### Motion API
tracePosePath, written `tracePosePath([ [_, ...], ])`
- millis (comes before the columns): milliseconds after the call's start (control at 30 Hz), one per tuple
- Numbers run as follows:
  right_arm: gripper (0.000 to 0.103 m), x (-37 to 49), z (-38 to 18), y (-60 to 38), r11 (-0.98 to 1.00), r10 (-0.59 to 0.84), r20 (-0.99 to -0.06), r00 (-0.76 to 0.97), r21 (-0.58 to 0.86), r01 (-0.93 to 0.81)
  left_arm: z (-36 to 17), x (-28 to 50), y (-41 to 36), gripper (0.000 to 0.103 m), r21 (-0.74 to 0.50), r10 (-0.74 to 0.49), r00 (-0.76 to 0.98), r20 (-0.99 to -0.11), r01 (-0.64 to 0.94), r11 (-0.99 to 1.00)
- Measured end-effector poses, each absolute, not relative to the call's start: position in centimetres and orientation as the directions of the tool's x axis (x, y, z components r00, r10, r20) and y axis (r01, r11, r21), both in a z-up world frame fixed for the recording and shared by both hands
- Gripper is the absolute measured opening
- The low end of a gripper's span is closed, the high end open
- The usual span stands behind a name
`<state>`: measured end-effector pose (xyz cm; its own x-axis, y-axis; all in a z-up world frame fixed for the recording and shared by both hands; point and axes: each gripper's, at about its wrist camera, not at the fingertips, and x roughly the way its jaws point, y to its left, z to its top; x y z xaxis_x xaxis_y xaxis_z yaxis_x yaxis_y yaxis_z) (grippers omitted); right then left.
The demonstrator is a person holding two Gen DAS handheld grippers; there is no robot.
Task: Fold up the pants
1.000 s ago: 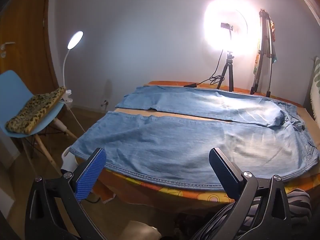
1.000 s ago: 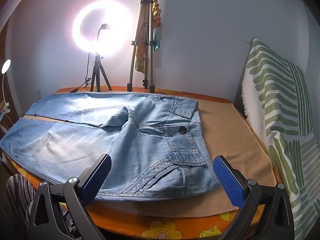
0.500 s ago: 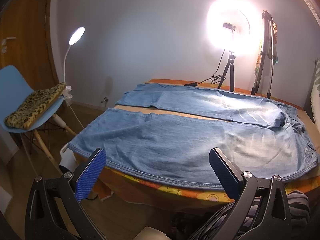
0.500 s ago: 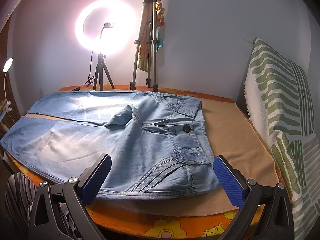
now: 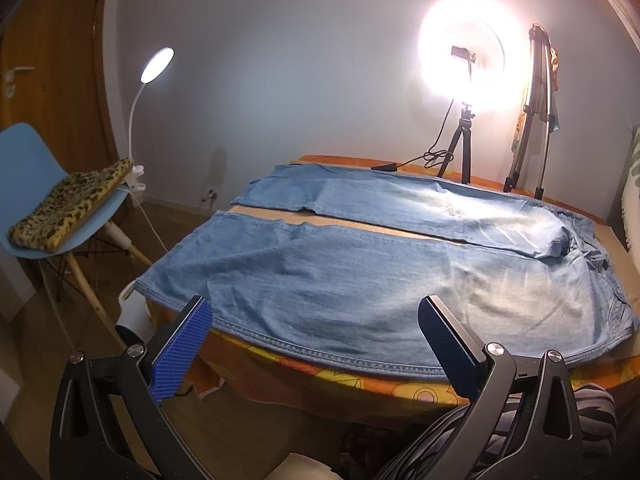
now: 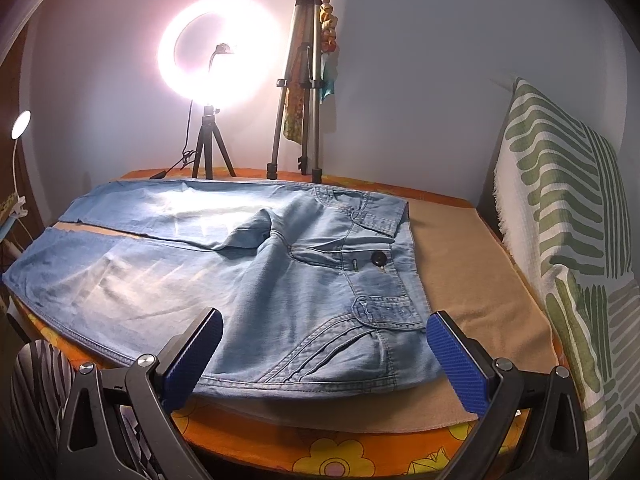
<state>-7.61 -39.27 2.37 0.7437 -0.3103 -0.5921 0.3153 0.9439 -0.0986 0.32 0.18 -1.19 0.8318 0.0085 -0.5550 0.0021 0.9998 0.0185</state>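
Note:
Light blue jeans (image 5: 360, 272) lie flat and unfolded on the table, legs spread apart and pointing left, waistband to the right. The right wrist view shows the waist end (image 6: 320, 280) with a black button (image 6: 377, 258). My left gripper (image 5: 316, 336) is open and empty, just in front of the near leg's lower edge. My right gripper (image 6: 324, 344) is open and empty, in front of the near hip and pocket. Neither touches the cloth.
The table has an orange flowered cloth (image 6: 328, 456) and a tan mat (image 6: 472, 280). A ring light on a tripod (image 5: 464, 80) and a second tripod (image 5: 536, 120) stand at the back. A green-striped cushion (image 6: 568, 220) is at the right. A blue chair (image 5: 52, 200) and lamp (image 5: 156, 68) stand at the left.
Both grippers have drifted slightly back and up from the table, so the jeans sit a little lower and farther in view. Jaws stayed open. The jeans have not moved.

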Motion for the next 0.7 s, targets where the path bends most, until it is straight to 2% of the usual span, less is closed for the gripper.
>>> tracePosePath([
  [700,0.103,-7.72,2.55,-38.77,0.947,-0.305,-0.59,0.748,-0.107,0.302,-1.15,0.27,0.23,0.102,0.018,0.006,0.828,-0.561,0.005,1.0],
])
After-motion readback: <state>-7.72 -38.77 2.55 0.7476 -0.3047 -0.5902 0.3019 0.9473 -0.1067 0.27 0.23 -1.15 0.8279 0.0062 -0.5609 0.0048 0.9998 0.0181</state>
